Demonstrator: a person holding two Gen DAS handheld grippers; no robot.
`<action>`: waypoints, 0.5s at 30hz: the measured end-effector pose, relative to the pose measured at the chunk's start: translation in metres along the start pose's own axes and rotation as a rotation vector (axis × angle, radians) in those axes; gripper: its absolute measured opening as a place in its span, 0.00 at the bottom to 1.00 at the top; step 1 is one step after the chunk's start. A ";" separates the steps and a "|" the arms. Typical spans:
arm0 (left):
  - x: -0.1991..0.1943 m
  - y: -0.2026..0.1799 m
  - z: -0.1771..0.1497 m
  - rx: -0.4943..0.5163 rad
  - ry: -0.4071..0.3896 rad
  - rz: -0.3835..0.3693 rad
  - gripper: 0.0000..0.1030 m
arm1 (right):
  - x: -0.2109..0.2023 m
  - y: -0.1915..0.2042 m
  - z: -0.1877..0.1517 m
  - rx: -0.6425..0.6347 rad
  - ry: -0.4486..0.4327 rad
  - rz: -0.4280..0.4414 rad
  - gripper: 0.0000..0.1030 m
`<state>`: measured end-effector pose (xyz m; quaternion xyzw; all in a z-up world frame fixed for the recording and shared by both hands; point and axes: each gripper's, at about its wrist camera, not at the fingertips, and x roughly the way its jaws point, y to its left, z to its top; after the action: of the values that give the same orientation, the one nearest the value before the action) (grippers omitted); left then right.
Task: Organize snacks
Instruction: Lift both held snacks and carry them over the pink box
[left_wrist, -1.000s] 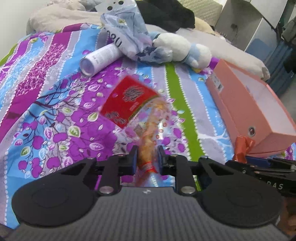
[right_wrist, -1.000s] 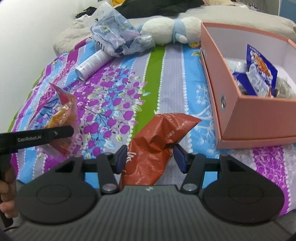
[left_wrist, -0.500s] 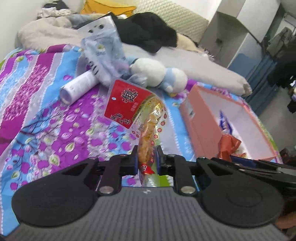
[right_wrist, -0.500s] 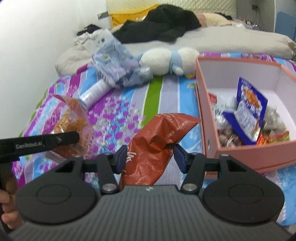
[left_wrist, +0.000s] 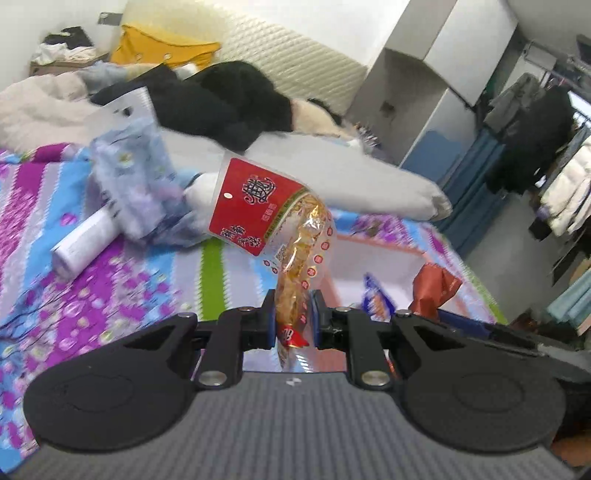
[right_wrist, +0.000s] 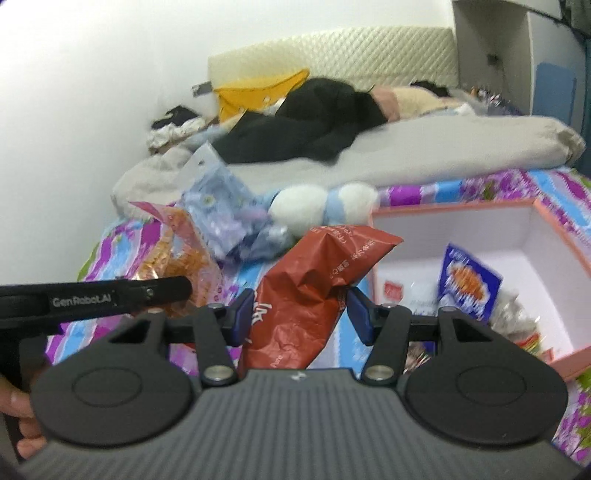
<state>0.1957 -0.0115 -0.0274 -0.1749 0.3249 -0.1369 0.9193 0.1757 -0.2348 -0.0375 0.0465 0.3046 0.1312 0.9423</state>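
Note:
My left gripper (left_wrist: 293, 314) is shut on a clear snack bag with a red label (left_wrist: 258, 206), held in the air above the bed; it also shows in the right wrist view (right_wrist: 181, 254). My right gripper (right_wrist: 301, 314) is shut on a crumpled brown-red snack bag (right_wrist: 314, 280), also seen in the left wrist view (left_wrist: 434, 290). The pink box (right_wrist: 561, 236) with white inside lies to the right and holds a blue snack packet (right_wrist: 467, 282) and several other snacks. Both bags hang near the box's left side.
On the flowered bedspread (left_wrist: 110, 280) lie a white tube (left_wrist: 85, 240), a pale blue plastic bag (left_wrist: 136, 184) and a white-and-blue plush toy (right_wrist: 321, 208). Black clothing (right_wrist: 306, 118) and a grey duvet (right_wrist: 443, 147) lie behind. Wardrobes and hanging clothes (left_wrist: 524, 140) stand at right.
Both grippers have risen and tilted up with their bags and moved toward the pink box. The box interior now shows closer in both views.

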 end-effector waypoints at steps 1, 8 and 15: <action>0.002 -0.007 0.005 0.008 -0.008 -0.018 0.20 | -0.003 -0.003 0.004 0.002 -0.013 -0.008 0.55; 0.019 -0.051 0.029 0.103 -0.023 -0.103 0.20 | -0.019 -0.029 0.026 -0.039 -0.123 -0.078 0.56; 0.066 -0.086 0.032 0.159 0.016 -0.147 0.20 | -0.008 -0.082 0.023 0.033 -0.145 -0.139 0.56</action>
<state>0.2544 -0.1059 -0.0051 -0.1234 0.3068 -0.2306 0.9152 0.2004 -0.3163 -0.0282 0.0499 0.2402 0.0566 0.9678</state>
